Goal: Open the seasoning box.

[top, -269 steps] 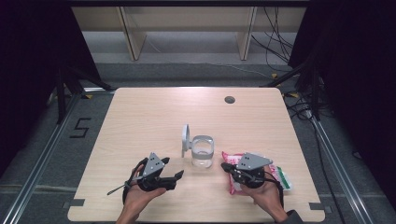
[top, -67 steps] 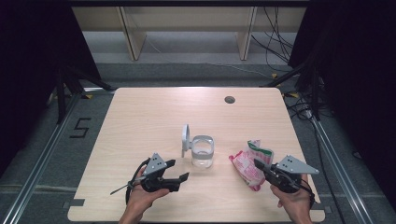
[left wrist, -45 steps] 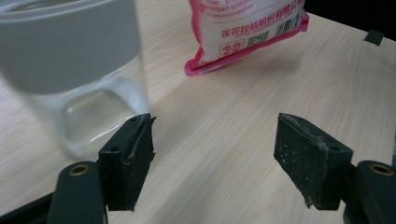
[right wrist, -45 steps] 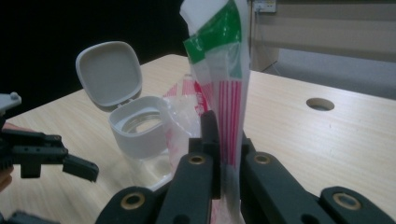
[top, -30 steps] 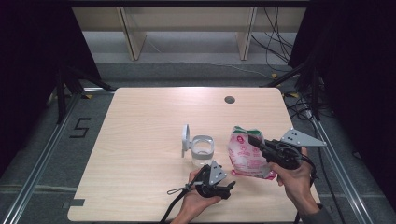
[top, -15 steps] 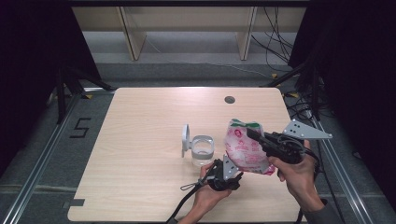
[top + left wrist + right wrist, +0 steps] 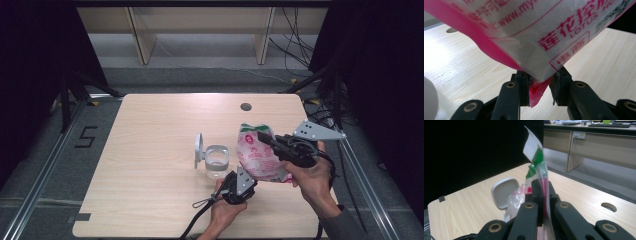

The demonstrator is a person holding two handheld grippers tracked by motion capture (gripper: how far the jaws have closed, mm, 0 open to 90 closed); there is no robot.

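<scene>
High view – bag: the pink and white bag (image 7: 259, 159) hangs in the air over the near right part of the table (image 7: 150, 150), just right of the clear jar (image 7: 217, 161), whose lid (image 7: 198, 150) stands flipped open on its left – likely so the jar is ready to be filled.
High view – right gripper: the right gripper (image 7: 266, 141) holds the bag by its upper edge, below the green and white top, so the bag dangles free.
High view – left gripper: the left gripper (image 7: 246, 183) comes up from the near side to the bag's bottom corner – a second grip to steady or tip it, I judge.
Left gripper view – jaws: the jaws have just been closing with the pink bottom corner (image 7: 537, 91) between them; one pad touches it, a gap shows at the other, so not yet a firm pinch.
Right gripper view – jaws: pressed together on the thin top seam (image 7: 541, 173), the green strip sticking up above them; the white lid (image 7: 503, 192) lies beyond, far left.
</scene>
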